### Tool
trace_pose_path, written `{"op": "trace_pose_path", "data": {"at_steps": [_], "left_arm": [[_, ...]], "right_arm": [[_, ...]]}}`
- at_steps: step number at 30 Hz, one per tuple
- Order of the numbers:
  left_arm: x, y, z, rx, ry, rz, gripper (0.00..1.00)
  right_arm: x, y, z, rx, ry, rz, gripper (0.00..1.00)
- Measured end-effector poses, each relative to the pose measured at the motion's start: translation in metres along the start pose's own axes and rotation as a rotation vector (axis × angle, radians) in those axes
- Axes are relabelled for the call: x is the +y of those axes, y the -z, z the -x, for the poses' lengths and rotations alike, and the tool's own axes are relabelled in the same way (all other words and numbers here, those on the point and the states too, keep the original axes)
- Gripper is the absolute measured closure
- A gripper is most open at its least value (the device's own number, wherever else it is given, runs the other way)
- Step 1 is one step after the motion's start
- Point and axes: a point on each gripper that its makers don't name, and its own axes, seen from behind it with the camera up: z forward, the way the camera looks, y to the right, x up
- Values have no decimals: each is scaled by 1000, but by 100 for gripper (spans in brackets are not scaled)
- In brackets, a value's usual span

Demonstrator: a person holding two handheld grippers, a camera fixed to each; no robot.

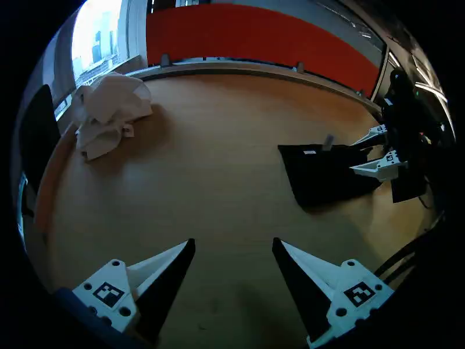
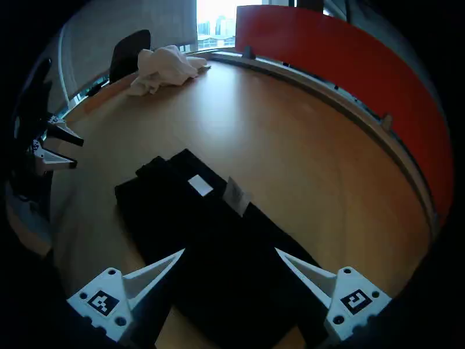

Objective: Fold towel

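Note:
A black towel (image 2: 197, 232) lies folded flat on the wooden table (image 2: 302, 145), with two white tags on top. My right gripper (image 2: 229, 256) hovers open just above its near part, nothing between the fingers. In the left gripper view the same black towel (image 1: 317, 171) lies at the right, with the right gripper (image 1: 372, 154) over its far end. My left gripper (image 1: 232, 250) stands open over bare wood, well away from the towel. The left gripper (image 2: 61, 148) also appears small at the left edge of the right gripper view.
A heap of white cloth (image 1: 107, 110) sits at the table's far corner, also seen as white cloth (image 2: 163, 67). A red partition (image 1: 256, 35) runs along the table's back edge. A dark chair (image 2: 125, 52) stands behind the heap, near a window.

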Motion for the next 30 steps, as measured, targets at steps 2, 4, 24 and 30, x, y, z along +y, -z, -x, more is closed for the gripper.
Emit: {"op": "trace_pose_path", "data": {"at_steps": [2, 4, 24, 30], "left_arm": [[-1, 1, 4, 4, 0, -7, 1], [-2, 3, 7, 8, 0, -12, 1], [-7, 9, 19, 69, 30, -32, 1], [-6, 11, 22, 73, 37, -32, 1]], "right_arm": [[-1, -2, 0, -2, 3, -1, 0], [-2, -4, 0, -3, 6, -1, 0], [0, -16, 0, -14, 23, 14, 0], [4, -19, -1, -16, 25, 22, 0]]}}
